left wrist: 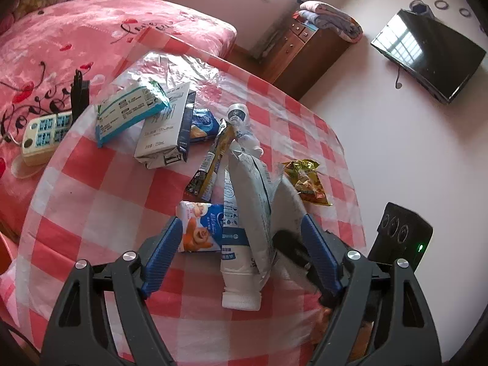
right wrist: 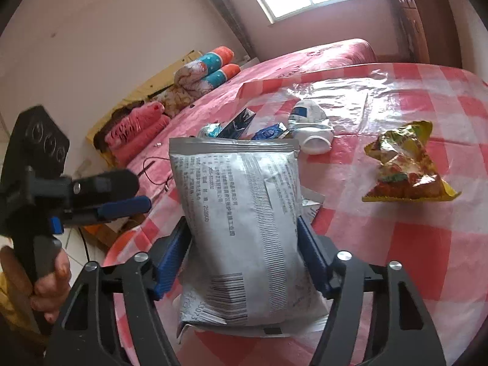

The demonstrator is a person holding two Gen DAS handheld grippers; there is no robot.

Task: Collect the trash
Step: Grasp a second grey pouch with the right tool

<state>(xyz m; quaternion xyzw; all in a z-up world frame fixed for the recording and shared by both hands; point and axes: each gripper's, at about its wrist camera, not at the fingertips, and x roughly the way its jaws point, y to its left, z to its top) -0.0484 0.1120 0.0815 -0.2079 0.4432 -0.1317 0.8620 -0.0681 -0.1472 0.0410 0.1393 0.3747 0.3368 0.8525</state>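
Note:
A silver snack bag [right wrist: 241,228] stands upright between the blue pads of my right gripper [right wrist: 242,222], which press on both its edges. In the left wrist view the same silver bag [left wrist: 259,201] shows edge-on. My left gripper [left wrist: 241,221] is open around it, fingers wide apart and not pressing; it also appears at the left of the right wrist view as the left gripper [right wrist: 137,193], held by a hand. A white bottle [left wrist: 236,262] and a bread wrapper [left wrist: 199,228] lie under the left fingers. A yellow snack bag [right wrist: 405,164] lies to the right.
On the red-checked tablecloth [left wrist: 91,189] lie a milk carton [left wrist: 166,134], a teal tissue pack [left wrist: 131,109], a yellow stick wrapper [left wrist: 210,158] and a crushed white bottle [right wrist: 311,128]. A power strip [left wrist: 42,134] sits on the pink bed [left wrist: 76,36] beyond the table.

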